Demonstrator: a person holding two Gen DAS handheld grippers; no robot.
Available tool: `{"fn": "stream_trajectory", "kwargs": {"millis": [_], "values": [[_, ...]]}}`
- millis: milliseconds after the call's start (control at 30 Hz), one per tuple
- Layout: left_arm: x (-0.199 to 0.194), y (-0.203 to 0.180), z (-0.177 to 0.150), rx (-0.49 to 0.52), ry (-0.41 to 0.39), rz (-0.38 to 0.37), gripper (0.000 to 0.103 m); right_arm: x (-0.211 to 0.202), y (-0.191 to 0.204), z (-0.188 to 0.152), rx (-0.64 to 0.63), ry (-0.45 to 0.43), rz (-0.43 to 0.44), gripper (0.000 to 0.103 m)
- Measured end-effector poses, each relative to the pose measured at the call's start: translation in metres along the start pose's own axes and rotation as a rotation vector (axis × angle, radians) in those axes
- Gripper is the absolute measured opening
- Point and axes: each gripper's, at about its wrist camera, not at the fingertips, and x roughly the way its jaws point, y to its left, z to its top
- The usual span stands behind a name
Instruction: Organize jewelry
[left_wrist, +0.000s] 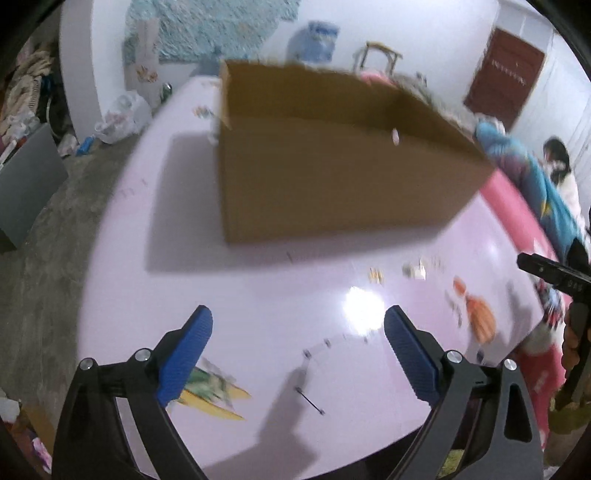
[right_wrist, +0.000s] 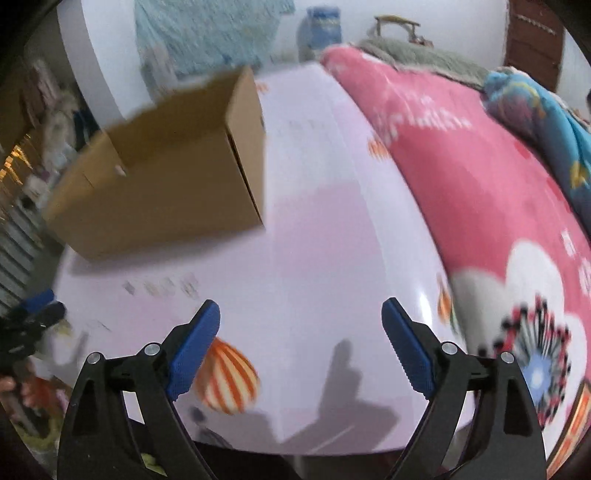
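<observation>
While both tools (left_wrist: 298, 350) (right_wrist: 301, 345) gape wide, cardboard box (left_wrist: 332, 177) on table (left_wrist: 258, 295), contents unseen.

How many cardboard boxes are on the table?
1: the open cardboard box stands toward the far side of the pale table, ahead of both grippers; the right wrist view shows the same box.

Cardboard box (left_wrist: 332, 155) sitting on table (left_wrist: 258, 288) ahead of my left gripper (left_wrist: 298, 354). Small jewelry pieces (left_wrist: 413, 271) lying between box and me, rightward. Blanket (right_wrist: 480, 177) lying right of table, beside my right gripper (right_wrist: 301, 347).
</observation>
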Motion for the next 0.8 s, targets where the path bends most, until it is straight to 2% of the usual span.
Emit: {"fn": "stream_trajectory", "kwargs": {"millis": [167, 367, 567, 800], "values": [[0.025, -0.023, -0.016, 0.059, 0.051, 0.073, 0.092, 0.023, 0.008, -0.023, -0.056, 0.029, -0.058, 0.085], [0.039, -0.042, -0.023, 0.116, 0.027, 0.147, 0.097, 0.031, 0.03, -0.038, -0.186, -0.033, -0.132, 0.094], [0.04, -0.042, -0.027, 0.099, -0.02, 0.137, 0.098, 0.032, 0.029, -0.043, -0.168, -0.057, -0.09, 0.095], [0.036, -0.041, -0.042, 0.1, -0.025, 0.137, 0.098, 0.034, 0.029, -0.042, -0.15, -0.071, -0.081, 0.095]]}}
